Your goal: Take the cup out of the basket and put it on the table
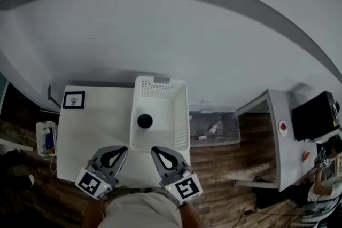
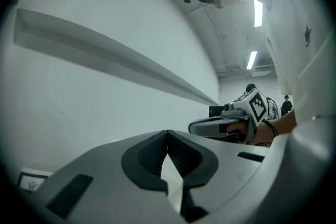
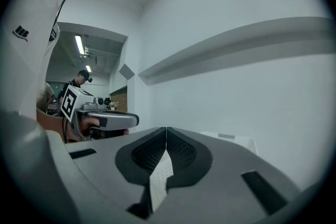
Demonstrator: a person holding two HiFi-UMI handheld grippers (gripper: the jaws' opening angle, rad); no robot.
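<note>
White table (image 1: 96,131) bears basket (image 1: 182,115) holding 1 dark cup (image 1: 145,120)

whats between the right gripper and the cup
In the head view, only the near wall of the white basket and some of its bare floor separate the right gripper from the dark cup. Nothing else lies there.

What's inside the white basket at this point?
One dark cup sits in the basket, toward its left wall. Nothing else shows on the basket floor. The cup's own inside is too dark to make out.
</note>
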